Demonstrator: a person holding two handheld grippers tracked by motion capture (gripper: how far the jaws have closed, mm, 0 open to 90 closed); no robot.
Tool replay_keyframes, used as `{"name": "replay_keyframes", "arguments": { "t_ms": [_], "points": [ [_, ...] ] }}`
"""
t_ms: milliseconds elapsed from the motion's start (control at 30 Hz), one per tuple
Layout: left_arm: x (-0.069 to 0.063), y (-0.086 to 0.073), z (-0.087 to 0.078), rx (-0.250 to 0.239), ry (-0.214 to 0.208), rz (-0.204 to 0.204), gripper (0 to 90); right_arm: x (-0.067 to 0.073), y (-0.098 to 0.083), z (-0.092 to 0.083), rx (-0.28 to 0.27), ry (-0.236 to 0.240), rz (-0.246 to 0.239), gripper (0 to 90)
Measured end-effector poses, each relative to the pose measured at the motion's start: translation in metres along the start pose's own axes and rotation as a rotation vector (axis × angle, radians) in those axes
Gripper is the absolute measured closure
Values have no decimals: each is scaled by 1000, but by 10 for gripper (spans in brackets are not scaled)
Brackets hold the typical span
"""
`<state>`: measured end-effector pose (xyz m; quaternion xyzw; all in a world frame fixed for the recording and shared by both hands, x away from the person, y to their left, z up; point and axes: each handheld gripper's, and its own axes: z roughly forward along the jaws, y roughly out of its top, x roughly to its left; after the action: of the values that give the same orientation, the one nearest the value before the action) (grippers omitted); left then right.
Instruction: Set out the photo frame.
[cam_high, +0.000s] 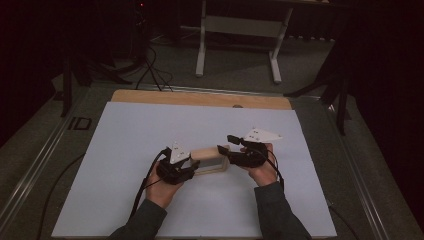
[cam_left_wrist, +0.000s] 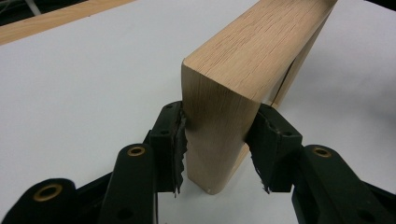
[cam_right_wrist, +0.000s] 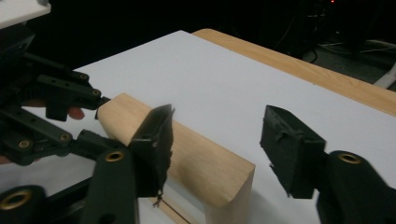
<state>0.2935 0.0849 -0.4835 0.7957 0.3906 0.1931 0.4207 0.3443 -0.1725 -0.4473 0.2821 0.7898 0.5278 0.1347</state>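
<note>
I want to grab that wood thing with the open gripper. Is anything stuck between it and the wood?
Nothing visible. The right gripper has open jaws right at the end of the wooden box, with only bare table between. The left gripper clamps the other end.

wooden blocks (cam_high: 210, 159): 1 | tongs: 2 — left tongs (cam_high: 192, 164), right tongs (cam_high: 225, 144) | hands: 2

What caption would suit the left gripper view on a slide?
Left gripper clamps the end of a wooden box standing on a white table.
</note>
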Motion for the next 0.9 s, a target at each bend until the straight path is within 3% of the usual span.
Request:
{"name": "replay_keyframes", "arguments": {
  "t_ms": [467, 900],
  "points": [
    [1, 1, 0, -1, -1, 4, 578, 0, -11, 9, 89, 45, -39, 309],
    [2, 2, 0, 6, 2, 17, 583, -4, -19, 15, 136, 53, -47, 315]
  ]
}}
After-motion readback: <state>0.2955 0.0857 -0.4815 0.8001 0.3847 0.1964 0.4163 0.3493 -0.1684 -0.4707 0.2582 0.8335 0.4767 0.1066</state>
